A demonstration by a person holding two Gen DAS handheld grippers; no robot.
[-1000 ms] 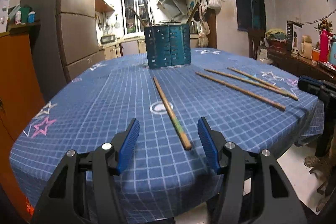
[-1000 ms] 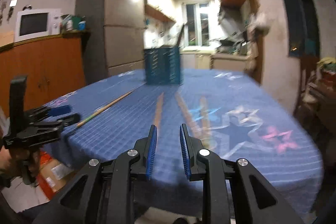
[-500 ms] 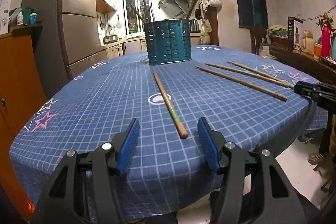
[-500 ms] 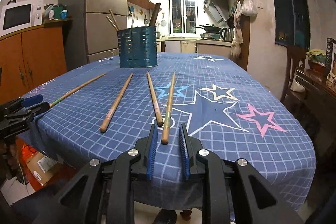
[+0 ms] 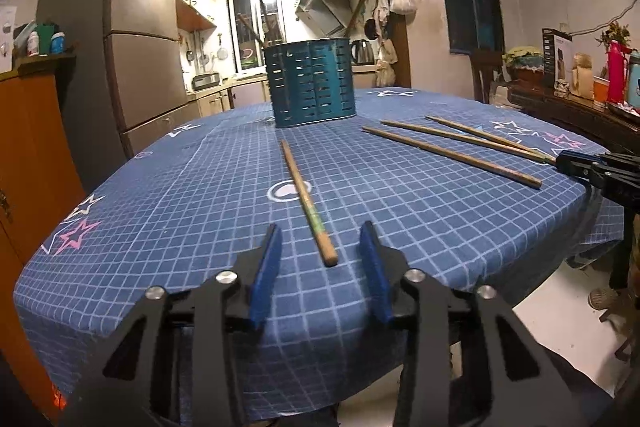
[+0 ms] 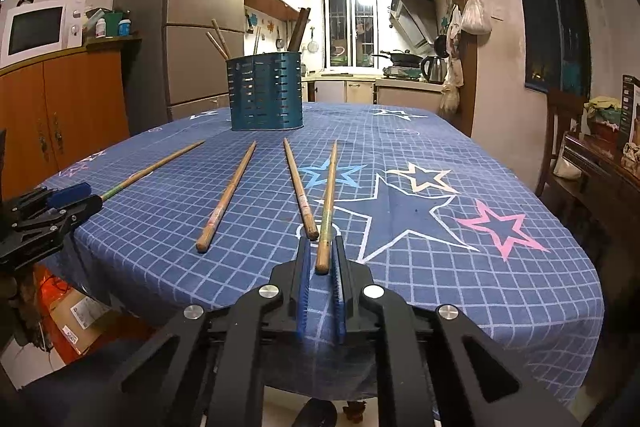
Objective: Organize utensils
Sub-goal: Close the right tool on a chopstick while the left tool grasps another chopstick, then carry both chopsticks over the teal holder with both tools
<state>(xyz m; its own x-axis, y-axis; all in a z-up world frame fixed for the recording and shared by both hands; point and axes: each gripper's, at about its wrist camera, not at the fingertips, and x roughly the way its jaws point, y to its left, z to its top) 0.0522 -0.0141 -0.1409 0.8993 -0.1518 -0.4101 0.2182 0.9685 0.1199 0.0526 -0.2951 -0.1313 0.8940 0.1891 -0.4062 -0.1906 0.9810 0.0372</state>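
Stock as I see it: some sticks already in far holder [image 6: 265, 91], four chopsticks left on cloth; right gripper [image 6: 321, 259] closing on rightmost chopstick [image 6: 327, 205], left gripper [image 5: 320, 247] closing around, not touching, leftmost chopstick [image 5: 306, 201].

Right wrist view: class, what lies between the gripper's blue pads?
The near end of the rightmost chopstick lies between the right gripper pads.

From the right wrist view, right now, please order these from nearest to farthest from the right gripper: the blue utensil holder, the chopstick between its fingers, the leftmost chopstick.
1. The chopstick between its fingers: its near end lies inside the right gripper.
2. The leftmost chopstick: far left, its near end at the left gripper.
3. The blue utensil holder: at the back of the table, left of centre.
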